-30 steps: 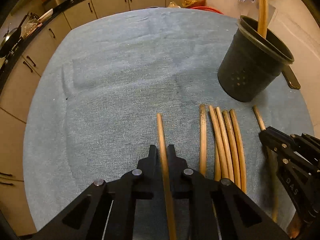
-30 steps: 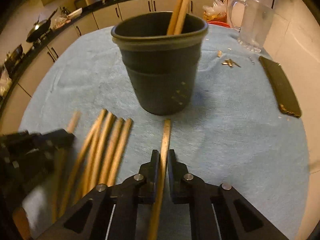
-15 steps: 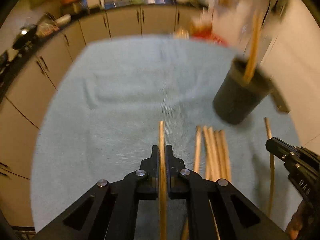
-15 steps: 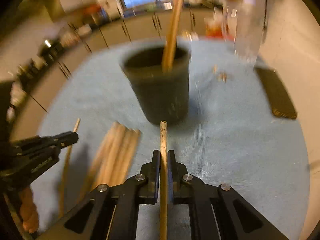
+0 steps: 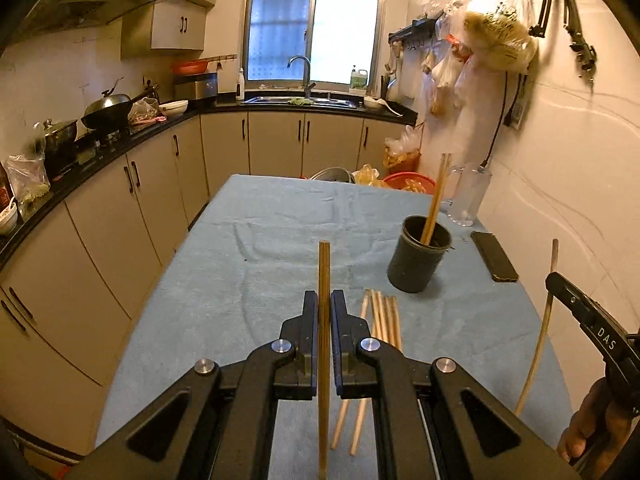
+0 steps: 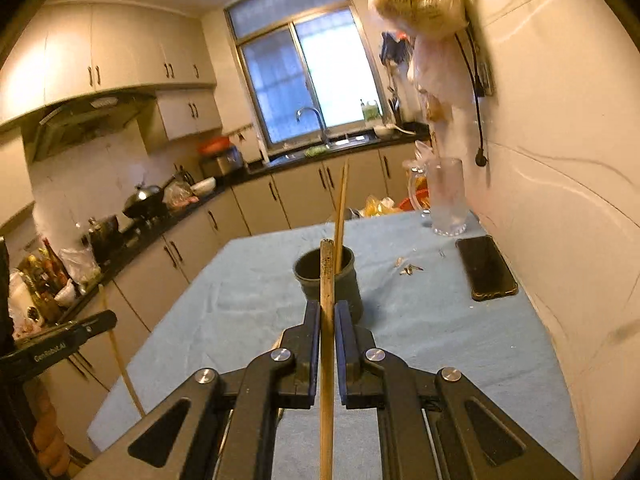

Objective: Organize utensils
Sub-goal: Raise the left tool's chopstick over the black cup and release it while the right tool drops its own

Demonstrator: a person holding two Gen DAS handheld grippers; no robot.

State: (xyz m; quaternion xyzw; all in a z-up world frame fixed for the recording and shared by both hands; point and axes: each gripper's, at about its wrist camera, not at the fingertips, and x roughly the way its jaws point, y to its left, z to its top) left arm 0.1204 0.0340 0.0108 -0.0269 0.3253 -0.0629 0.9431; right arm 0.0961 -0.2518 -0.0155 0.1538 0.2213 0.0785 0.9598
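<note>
Now my left gripper (image 5: 324, 308) pinches one chopstick (image 5: 324, 280), my right gripper (image 6: 328, 316) pinches another stick (image 6: 327, 276). More sticks (image 5: 384, 316) lie mid-frame on the desk (image 5: 240, 280), beside the cup (image 5: 416, 260).

Warm, dim indoor light in both views; we note the window (image 5: 316, 28) at top centre as the brightest source, slightly blown out. Strong fisheye bending and black vignette at all 4 corners. Left wrist view sharp. Right wrist view softer, the hanging bag (image 6: 420, 4) at upper right smeared.
</note>
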